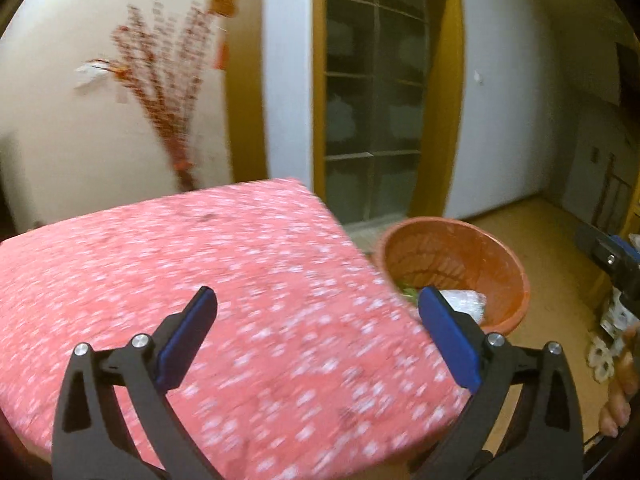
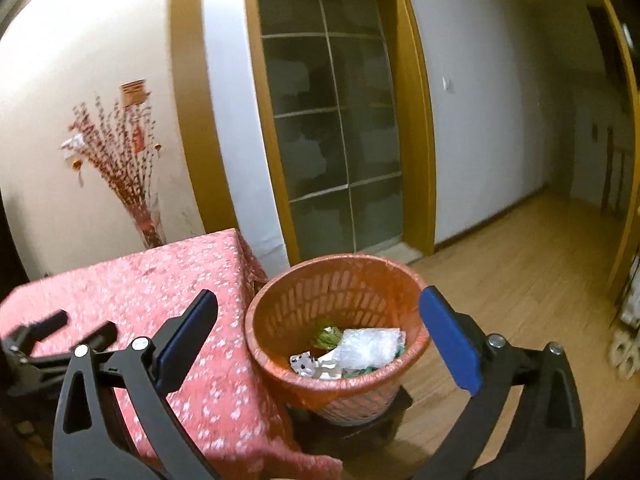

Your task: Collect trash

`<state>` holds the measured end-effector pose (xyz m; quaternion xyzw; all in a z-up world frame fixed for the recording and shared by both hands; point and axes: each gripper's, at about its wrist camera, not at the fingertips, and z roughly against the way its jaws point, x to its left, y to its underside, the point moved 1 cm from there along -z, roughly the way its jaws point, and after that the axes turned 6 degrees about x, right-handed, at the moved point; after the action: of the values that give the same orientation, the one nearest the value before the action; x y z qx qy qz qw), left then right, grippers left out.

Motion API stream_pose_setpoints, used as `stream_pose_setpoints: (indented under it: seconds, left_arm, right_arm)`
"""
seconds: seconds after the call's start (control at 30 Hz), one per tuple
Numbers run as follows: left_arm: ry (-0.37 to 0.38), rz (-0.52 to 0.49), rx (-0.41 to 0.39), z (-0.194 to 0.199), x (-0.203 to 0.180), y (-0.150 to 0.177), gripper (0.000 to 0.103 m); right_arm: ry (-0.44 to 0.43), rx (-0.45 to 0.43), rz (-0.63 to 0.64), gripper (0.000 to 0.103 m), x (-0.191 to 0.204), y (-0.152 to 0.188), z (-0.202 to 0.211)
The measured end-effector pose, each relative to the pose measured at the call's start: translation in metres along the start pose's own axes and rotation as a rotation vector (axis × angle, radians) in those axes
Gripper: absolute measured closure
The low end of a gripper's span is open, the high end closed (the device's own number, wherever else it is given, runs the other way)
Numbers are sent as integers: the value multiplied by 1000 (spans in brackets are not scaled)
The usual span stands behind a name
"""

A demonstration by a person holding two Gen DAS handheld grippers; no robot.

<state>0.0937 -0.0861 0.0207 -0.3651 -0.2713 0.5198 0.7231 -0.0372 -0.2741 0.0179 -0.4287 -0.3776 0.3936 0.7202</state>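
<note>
I see my left gripper (image 1: 316, 320) and right gripper (image 2: 318, 322) both spread wide and empty, the orange basket (image 2: 280, 368) with trash (image 2: 368, 346) beside the pink-clothed table (image 2: 132, 292).

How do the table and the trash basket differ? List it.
The table has a flat pink flowered cloth with nothing lying on it; the trash basket is round, orange, slotted and holds wrappers. The table stands higher; the basket sits low beside its corner. Both are reddish.

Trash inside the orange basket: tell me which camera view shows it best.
The right wrist view: it looks down into the orange basket, showing the trash unobstructed. In the left wrist view the table and a gripper finger hide most of it.
</note>
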Motion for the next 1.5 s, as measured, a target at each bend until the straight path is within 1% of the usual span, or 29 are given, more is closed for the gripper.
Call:
stream_pose_setpoints:
  seconds: [0.03, 0.13, 0.23, 0.33, 0.43, 0.7, 0.83, 1.03, 1.5]
  left_arm:
    - [-35, 12, -12, 11, 7, 6, 4]
    - [-100, 53, -34, 37, 20, 23, 4]
    - [-160, 85, -63, 62, 27, 39, 4]
    - [-193, 96, -78, 79, 29, 52, 4]
    - [-216, 96, -89, 91, 30, 64, 4]
    - [-230, 126, -73, 104, 38, 83, 4]
    - [-256, 142, -86, 111, 40, 89, 4]
    - [-261, 176, -72, 111, 43, 94, 4]
    - [-286, 182, -51, 109, 42, 99, 4]
  right_arm:
    - [6, -8, 17, 3, 5, 3, 6]
    - [48, -29, 72, 2, 21, 14, 26]
    - [47, -51, 82, 2, 31, 24, 43]
    - [51, -50, 75, 2, 37, 33, 53]
    - [79, -41, 80, 2, 41, 39, 60]
    - [117, 26, 75, 2, 49, 60, 65]
    - [133, 32, 84, 2, 52, 66, 68]
    - [156, 33, 96, 2, 54, 71, 70]
    - [222, 37, 101, 2, 50, 79, 67]
